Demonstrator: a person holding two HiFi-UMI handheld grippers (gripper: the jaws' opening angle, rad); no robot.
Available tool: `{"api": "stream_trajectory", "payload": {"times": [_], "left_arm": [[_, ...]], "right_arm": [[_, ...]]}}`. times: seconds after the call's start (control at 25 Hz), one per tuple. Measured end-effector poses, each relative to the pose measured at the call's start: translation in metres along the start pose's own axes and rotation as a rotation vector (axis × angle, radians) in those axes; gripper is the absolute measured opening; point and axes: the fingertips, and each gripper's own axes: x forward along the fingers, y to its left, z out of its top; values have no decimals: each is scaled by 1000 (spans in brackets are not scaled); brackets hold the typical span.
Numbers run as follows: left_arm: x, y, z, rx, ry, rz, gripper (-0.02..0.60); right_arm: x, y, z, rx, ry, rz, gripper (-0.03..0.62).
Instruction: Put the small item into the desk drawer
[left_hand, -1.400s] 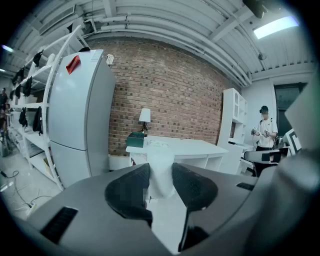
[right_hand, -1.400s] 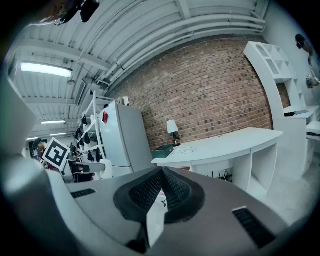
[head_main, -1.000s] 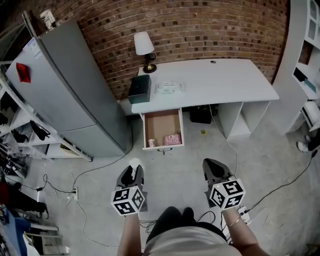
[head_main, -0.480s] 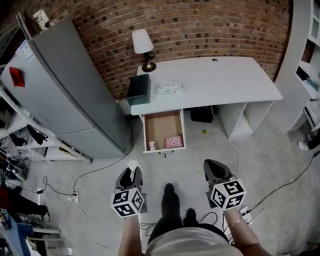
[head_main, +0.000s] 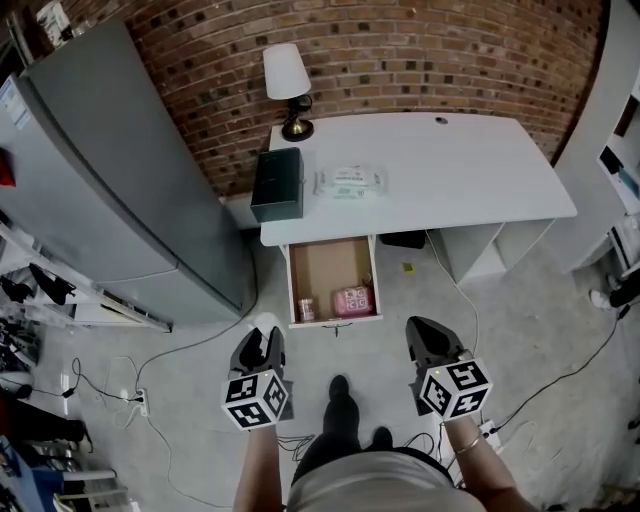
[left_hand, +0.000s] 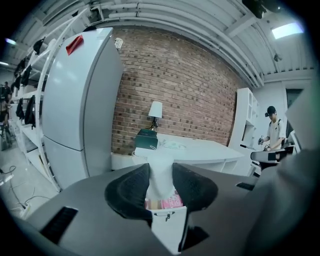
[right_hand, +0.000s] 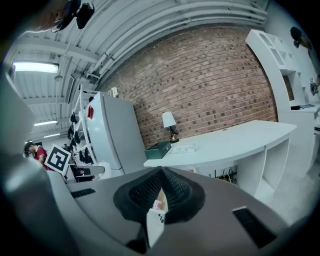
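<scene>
Nearest the head camera, a dark shoe (head_main: 339, 392) stands on the concrete floor (head_main: 520, 330) between the two grippers, which are held side by side and well apart. The left gripper (head_main: 262, 340) is clamped on the small white item (head_main: 266, 323), which sits upright between its pads and pokes out past the tips. The right gripper (head_main: 425, 333) holds nothing, its jaws closed against each other. Just ahead of both, the desk drawer (head_main: 328, 265) stands pulled open, and near its front edge lie a pink packet (head_main: 353, 300) and a small can (head_main: 305, 309). Above it, on the white desk (head_main: 460, 165), a dark green box (head_main: 278, 183) sits at the left end with a pack of wipes (head_main: 350, 181) beside it and a lamp (head_main: 283, 78) at the back corner. A grey refrigerator (head_main: 110, 180) stands left of the desk, against the brick wall (head_main: 420, 50).
</scene>
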Motion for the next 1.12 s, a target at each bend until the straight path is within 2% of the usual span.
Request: {"api": "stream_trajectory", "payload": {"times": [0.28,0.56,0.8,1.12], "left_arm": [[75,47,34,3,14,-40,166],[129,74,44,12,46,-87,167],[162,76,41,42,94,-140,166],[205,58,23,107,161,-209,166]], "right_arm": [[86,4,25,2,8,-44,9],[132,0,30,25,19,-104,9],[152,-9,28,49,38,-157,9],[161,-34,14,86,59,-218,9]]}}
